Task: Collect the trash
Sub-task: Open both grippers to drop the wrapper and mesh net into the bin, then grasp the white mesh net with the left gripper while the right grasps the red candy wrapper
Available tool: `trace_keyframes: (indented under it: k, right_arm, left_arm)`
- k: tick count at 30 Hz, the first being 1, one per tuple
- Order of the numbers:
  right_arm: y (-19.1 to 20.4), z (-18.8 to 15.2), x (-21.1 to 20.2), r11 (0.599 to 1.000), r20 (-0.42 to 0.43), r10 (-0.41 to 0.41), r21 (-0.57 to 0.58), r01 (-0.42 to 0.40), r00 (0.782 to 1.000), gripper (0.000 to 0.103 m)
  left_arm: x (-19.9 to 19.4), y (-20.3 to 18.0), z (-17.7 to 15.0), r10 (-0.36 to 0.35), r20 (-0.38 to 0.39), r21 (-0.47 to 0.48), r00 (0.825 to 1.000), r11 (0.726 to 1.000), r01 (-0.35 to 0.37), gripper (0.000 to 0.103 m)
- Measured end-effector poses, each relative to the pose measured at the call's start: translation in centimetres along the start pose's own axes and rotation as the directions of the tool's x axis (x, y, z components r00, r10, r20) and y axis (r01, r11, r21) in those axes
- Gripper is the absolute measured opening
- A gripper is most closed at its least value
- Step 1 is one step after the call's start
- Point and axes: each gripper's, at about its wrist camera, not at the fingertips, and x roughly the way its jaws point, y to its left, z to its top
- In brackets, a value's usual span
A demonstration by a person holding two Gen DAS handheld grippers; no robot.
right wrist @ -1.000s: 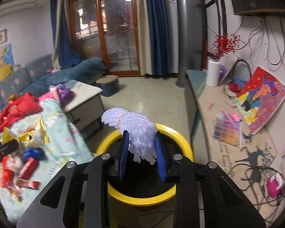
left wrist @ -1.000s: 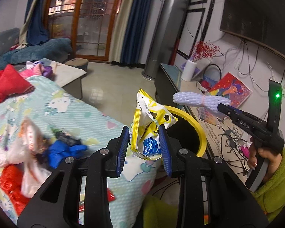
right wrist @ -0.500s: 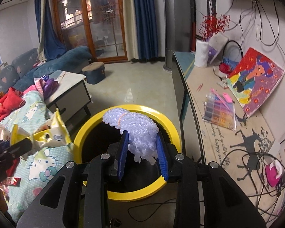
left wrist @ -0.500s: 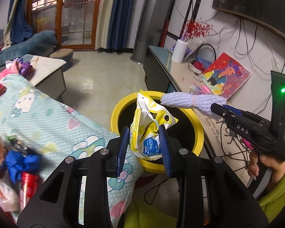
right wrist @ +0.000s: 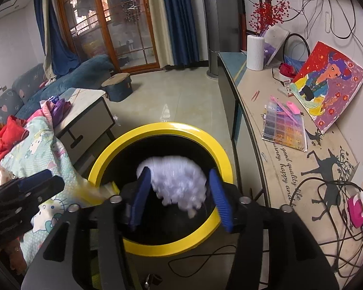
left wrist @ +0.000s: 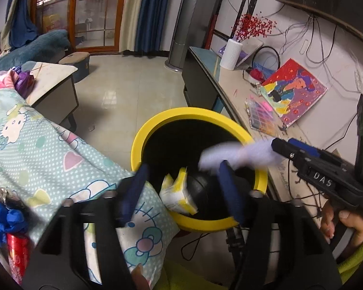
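Observation:
A yellow-rimmed black trash bin stands on the floor below both grippers; it also shows in the right wrist view. My left gripper is open over its near edge, and the yellow snack bag is loose between the jaws, falling into the bin. My right gripper is open over the bin, and the white foam net is blurred between its jaws, dropping; it shows in the left wrist view too.
A bed with a Hello Kitty cover lies left of the bin, with blue and red wrappers on it. A low cabinet with a painting, vase and cables runs along the right. A small side table stands behind the bed.
Both grippers moved down over the bin and opened. The snack bag and the foam net have left the jaws and are falling into the bin.

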Motion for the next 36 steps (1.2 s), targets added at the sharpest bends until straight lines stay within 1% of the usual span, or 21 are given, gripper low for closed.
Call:
trace_keyframes:
  k: [1,2,7,10,14,16,21,26,30,36]
  right_arm:
    - [0.1,0.0,0.0,1.0,0.001,0.0,-0.002,0.0,1.0,0.055]
    - [0.1,0.1,0.0,1.0,0.005,-0.001,-0.003,0.001,1.0,0.056]
    - [0.1,0.2,-0.3,1.0,0.019,0.001,-0.002,0.0,1.0,0.062]
    - [0.4,0.3,-0.8,1.0,0.035,0.01,-0.002,-0.01,0.999,0.064]
    - [1.2,0.5,-1.8,0.999,0.061,0.033,-0.019,-0.032,0.998,0.066]
    - [1.9,0.6,-2.4,0.998,0.075,0.057,-0.031,-0.054,0.996,0.067]
    - [4.2,0.7,-4.3,0.99,0.121,0.124,-0.079,-0.115,0.985,0.07]
    - [7.4,0.6,-6.1,0.973,0.161,0.195,-0.158,-0.17,0.968,0.072]
    - [9.8,0.2,-7.2,0.954,0.164,0.246,-0.217,-0.208,0.955,0.074]
    - [13.1,-0.8,-8.5,0.922,0.152,0.309,-0.289,-0.257,0.939,0.075]
  left_arm:
    - [-0.2,0.1,0.1,-0.002,0.007,-0.005,1.0,1.0,0.002,0.063]
    - [-0.4,0.3,0.1,-0.001,0.013,-0.009,1.0,1.0,0.001,0.072]
    - [-1.6,1.0,0.2,-0.002,0.038,-0.05,0.999,0.999,0.004,0.087]
    - [-2.6,1.5,0.1,0.0,0.057,-0.071,0.998,0.997,0.004,0.092]
    - [-3.8,2.3,-0.2,0.018,0.076,-0.094,0.997,0.995,-0.011,0.092]
    - [-4.5,2.7,-0.4,0.025,0.087,-0.105,0.996,0.994,-0.016,0.092]
    - [-6.9,4.0,-1.0,0.075,0.131,-0.125,0.989,0.99,-0.059,0.092]
    - [-9.9,6.0,-1.7,0.141,0.184,-0.173,0.973,0.979,-0.11,0.092]
    - [-12.4,7.5,-2.2,0.197,0.227,-0.203,0.954,0.967,-0.152,0.092]
    - [-15.3,9.3,-3.2,0.252,0.27,-0.243,0.93,0.952,-0.187,0.092]
